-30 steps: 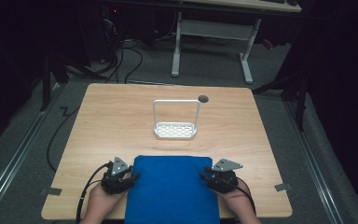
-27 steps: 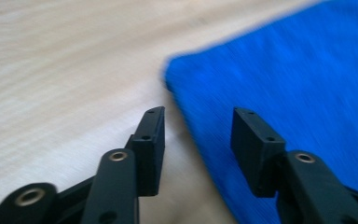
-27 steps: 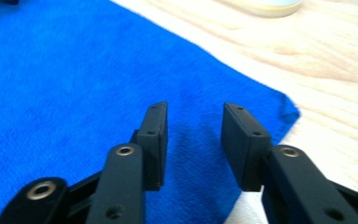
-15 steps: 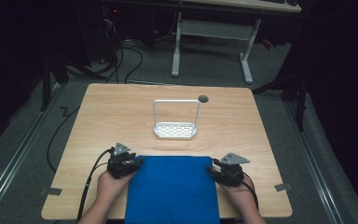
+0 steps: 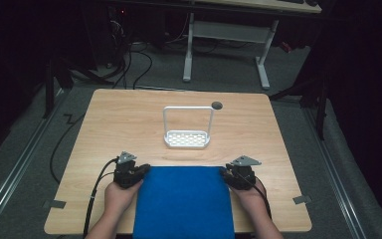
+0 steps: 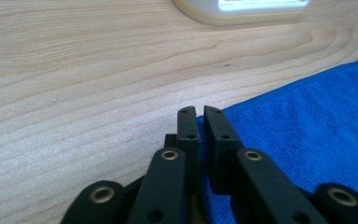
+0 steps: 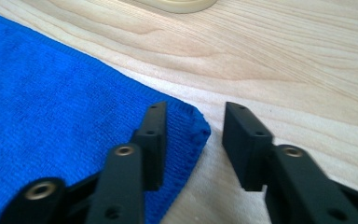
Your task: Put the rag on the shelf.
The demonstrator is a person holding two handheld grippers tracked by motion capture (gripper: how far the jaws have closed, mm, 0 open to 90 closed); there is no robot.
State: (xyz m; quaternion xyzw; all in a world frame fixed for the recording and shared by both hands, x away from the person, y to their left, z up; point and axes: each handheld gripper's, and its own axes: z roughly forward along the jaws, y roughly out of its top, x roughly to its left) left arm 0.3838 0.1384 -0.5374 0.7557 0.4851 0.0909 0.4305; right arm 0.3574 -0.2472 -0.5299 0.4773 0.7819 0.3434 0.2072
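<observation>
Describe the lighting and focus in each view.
High view: the table is lit, the room around it nearly black. Left gripper view: bright, the rack base glares white at the top edge. Right gripper view: bright, the cloth sharp, near fingers soft.

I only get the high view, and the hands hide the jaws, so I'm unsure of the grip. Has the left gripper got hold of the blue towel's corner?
Observer: Yes. In the left gripper view, the left gripper has its jaws nearly together, with the edge of the blue towel pinched between them.
Operator: And the right one?
Observer: Not gripping. The right gripper stands open, one jaw over the towel's corner and the other over bare table.
Operator: Is that corner lifted?
Observer: It appears to lie flat on the wood, between the two jaws.
Operator: Anything close ahead of the jaws?
Observer: Just the base of the white rack at the top edge, well clear.
</observation>
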